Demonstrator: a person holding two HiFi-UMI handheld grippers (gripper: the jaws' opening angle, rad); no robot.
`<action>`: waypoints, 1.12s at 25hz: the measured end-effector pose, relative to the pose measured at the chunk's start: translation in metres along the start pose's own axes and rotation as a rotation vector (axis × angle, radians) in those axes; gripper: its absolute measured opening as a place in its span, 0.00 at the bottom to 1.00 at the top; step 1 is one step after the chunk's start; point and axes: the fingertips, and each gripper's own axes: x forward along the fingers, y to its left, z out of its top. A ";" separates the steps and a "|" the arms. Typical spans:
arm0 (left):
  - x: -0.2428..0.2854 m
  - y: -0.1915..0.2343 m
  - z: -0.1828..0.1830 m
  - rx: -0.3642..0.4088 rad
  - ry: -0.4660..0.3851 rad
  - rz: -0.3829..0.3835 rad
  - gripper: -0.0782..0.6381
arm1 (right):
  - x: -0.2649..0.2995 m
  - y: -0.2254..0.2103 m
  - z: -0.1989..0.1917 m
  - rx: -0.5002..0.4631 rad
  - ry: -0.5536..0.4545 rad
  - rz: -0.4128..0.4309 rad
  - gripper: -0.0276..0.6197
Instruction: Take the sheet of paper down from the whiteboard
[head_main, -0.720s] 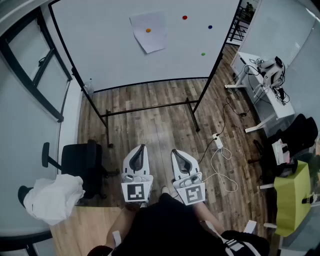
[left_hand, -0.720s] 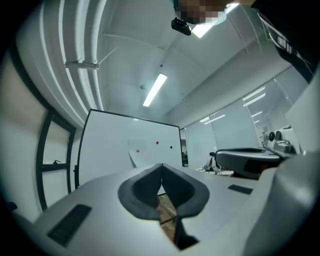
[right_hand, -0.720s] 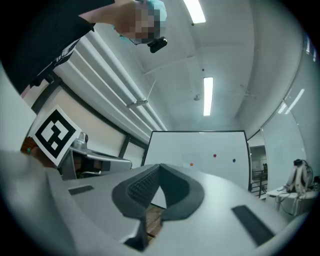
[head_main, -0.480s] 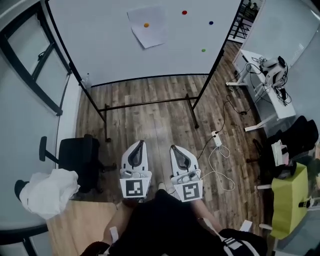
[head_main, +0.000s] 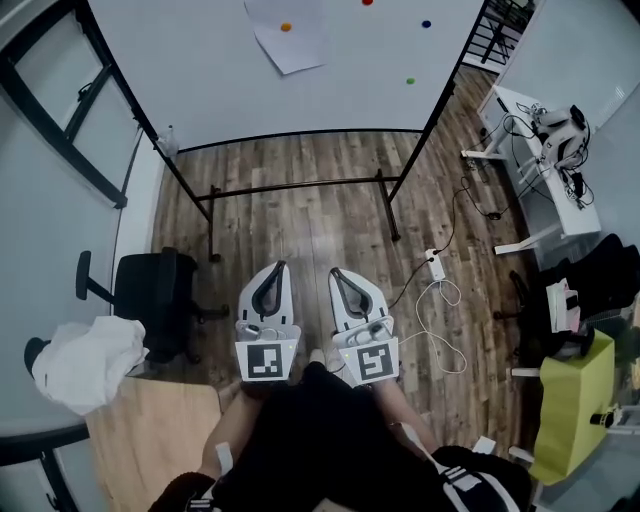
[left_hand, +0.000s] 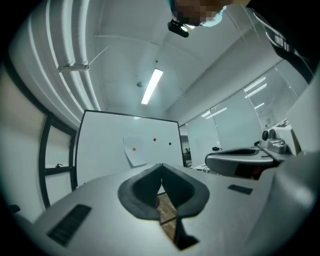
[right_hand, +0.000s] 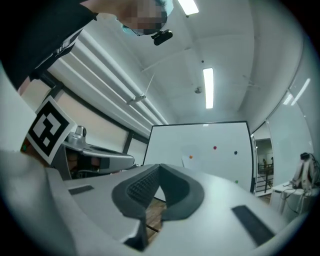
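Pale grey plastic with dark ribbed pads makes up both tools. The left gripper (head_main: 278, 267) and the right gripper (head_main: 336, 272) each have their jaws pressed together on nothing. They sit side by side, well short of the whiteboard (head_main: 200, 70), and are aimed at it.

The sheet of paper (head_main: 290, 35) hangs askew high on the whiteboard, left of its middle. A single orange magnet (head_main: 286, 27) near the sheet's top seems to be all that holds it. A red magnet (head_main: 367, 2), a blue magnet (head_main: 427, 23) and a green magnet (head_main: 410, 81) dot the whiteboard further right.

Likely troubles:
- Neither gripper can take the sheet until its jaws part. Nudging the paper with closed tips would probably only crease it.
- Tugging the sheet while the orange magnet still presses on it could tear it there, or flick the magnet to the floor.
- A thin sheet lying flat on the whiteboard gives the pads little edge to pinch, so they may slip.
- The crossbar (head_main: 290, 187) low on the whiteboard's stand, and the power strip (head_main: 436, 266) with its loose cable off the whiteboard's right leg, could catch a foot on the approach.

No brand or lettering is readable. The only print is the black-and-white square marker on the left gripper's cube (head_main: 265, 362) and on the right gripper's cube (head_main: 366, 364).
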 end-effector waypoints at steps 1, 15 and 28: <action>0.002 -0.002 0.000 0.004 -0.002 0.004 0.13 | 0.001 -0.005 -0.001 0.016 0.001 -0.006 0.04; 0.046 0.009 -0.010 -0.010 0.002 0.010 0.13 | 0.053 -0.037 -0.029 0.063 0.114 -0.011 0.04; 0.123 0.066 -0.024 -0.061 -0.009 -0.057 0.13 | 0.139 -0.049 -0.040 -0.036 0.160 -0.035 0.04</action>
